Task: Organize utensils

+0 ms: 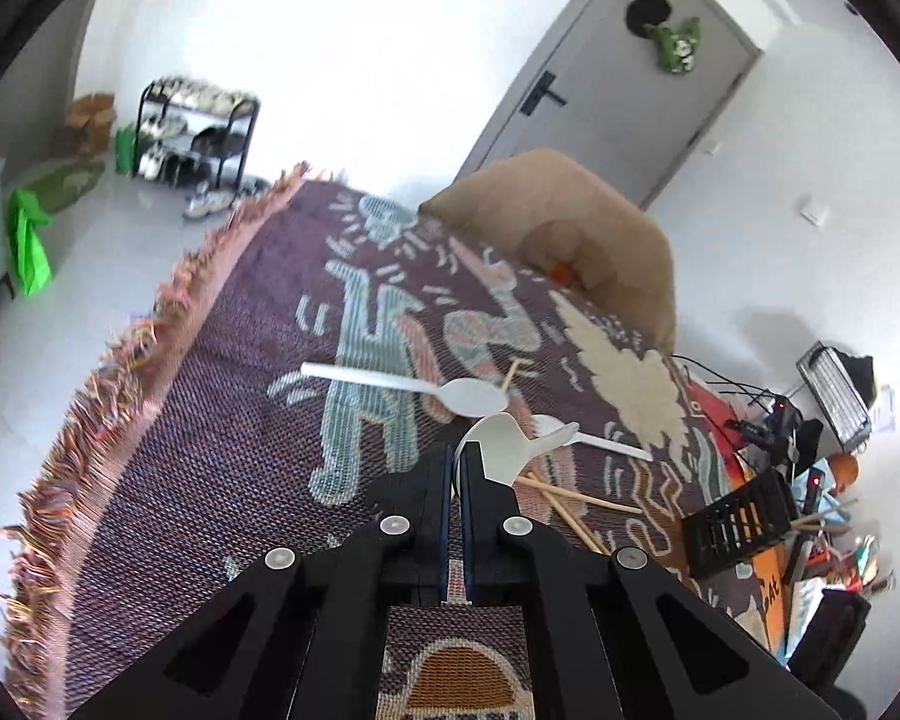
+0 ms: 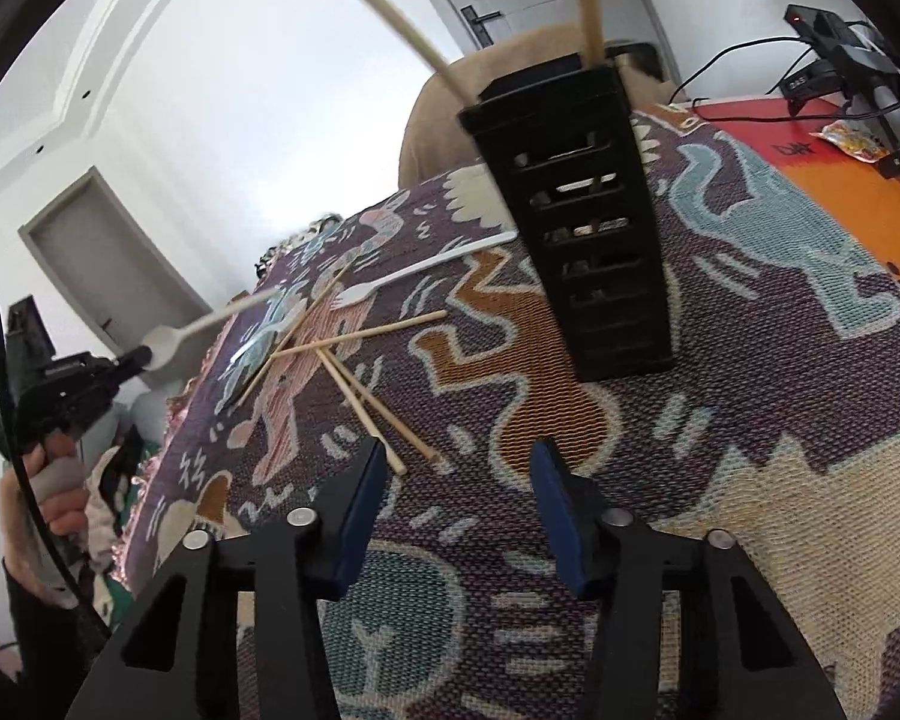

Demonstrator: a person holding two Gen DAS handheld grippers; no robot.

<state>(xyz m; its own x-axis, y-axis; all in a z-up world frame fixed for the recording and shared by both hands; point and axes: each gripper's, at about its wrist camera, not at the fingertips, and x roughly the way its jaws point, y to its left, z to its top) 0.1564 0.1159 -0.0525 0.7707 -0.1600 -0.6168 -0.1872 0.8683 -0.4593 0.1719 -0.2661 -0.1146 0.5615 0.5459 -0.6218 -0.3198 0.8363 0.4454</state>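
White spoon lifted in the left gripper; right gripper empty over the bench.

At the left, the left gripper (image 1: 457,468) is clamped on a white spoon (image 2: 174,339), held clear of the woven cloth (image 2: 720,420). Chopsticks (image 2: 366,414) lie just ahead of the right gripper (image 2: 459,480), jaws apart, nothing between them; the black holder (image 2: 594,228) stands beyond.

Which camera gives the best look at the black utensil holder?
The right wrist view: the black utensil holder stands upright on the blanket right ahead, large, its slotted side plain, with chopsticks sticking out. The left wrist view shows it only small and distorted near the right edge.
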